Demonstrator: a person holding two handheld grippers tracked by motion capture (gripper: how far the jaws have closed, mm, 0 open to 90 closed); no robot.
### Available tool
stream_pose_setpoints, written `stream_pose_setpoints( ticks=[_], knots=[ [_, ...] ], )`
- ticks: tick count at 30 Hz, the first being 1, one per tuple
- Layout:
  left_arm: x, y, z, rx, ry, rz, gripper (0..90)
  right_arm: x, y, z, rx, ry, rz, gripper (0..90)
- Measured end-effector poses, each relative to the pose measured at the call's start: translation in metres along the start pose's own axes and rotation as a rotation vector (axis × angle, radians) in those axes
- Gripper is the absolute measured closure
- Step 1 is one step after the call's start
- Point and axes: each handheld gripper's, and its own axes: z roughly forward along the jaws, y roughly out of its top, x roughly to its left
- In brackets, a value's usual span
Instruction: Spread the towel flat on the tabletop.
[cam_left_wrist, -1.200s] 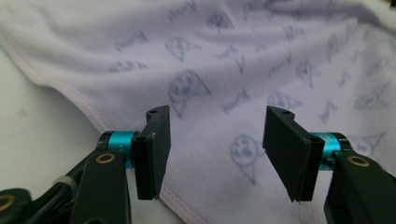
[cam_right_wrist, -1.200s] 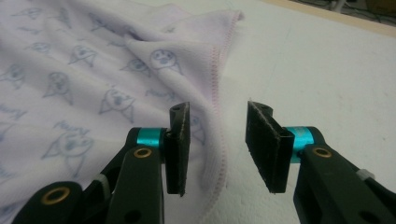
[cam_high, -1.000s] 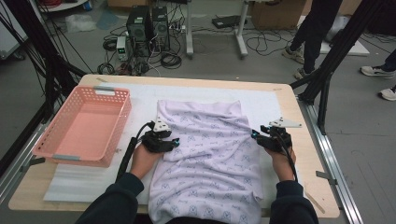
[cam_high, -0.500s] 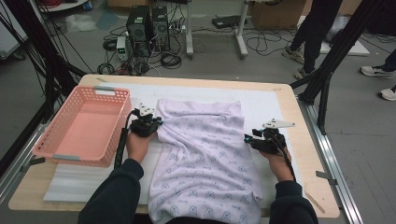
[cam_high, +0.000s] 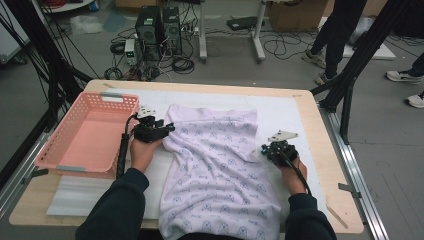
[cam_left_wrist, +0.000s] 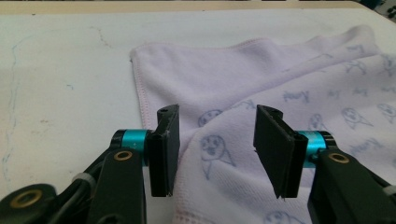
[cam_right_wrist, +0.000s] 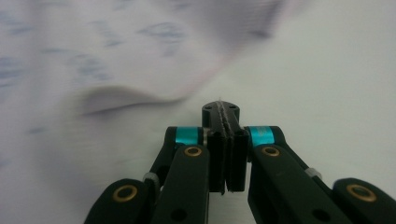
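Left gripper (cam_left_wrist: 217, 149) half-open over towel (cam_left_wrist: 280, 84)

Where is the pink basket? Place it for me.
In the high view the basket sits at the table's left edge, just left of the left claw and the towel.

Even, soft overhead light, no harsh glare, faint shadows under the forearms, high view slightly soft and grainy, left gripper view sharp on the towel (cam_left_wrist: 280, 93), right gripper view smeared, probably motion blur, jaws crisp, cloth unreadable.
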Motion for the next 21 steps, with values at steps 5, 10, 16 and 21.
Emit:
stream_pose_setpoints(
  ticks=[5,10,16,21],
  knots=[
    [-0.004,-0.004,-0.009,0.028,-0.045,0.018,45.7,-0.02,-0.011,-0.005,-0.055,0.076,0.172,75.4],
    [-0.012,-0.011,-0.018,0.019,-0.078,0.055,45.2,0.001,0.003,-0.01,-0.122,0.217,0.118,52.0],
    [-0.017,-0.025,-0.021,0.039,-0.096,0.062,44.8,0.03,0.012,0.002,-0.026,0.236,0.015,53.1],
    [-0.02,-0.03,-0.025,0.046,-0.099,0.075,44.5,0.021,0.009,0.002,-0.008,0.122,0.003,87.1]
  ],
)
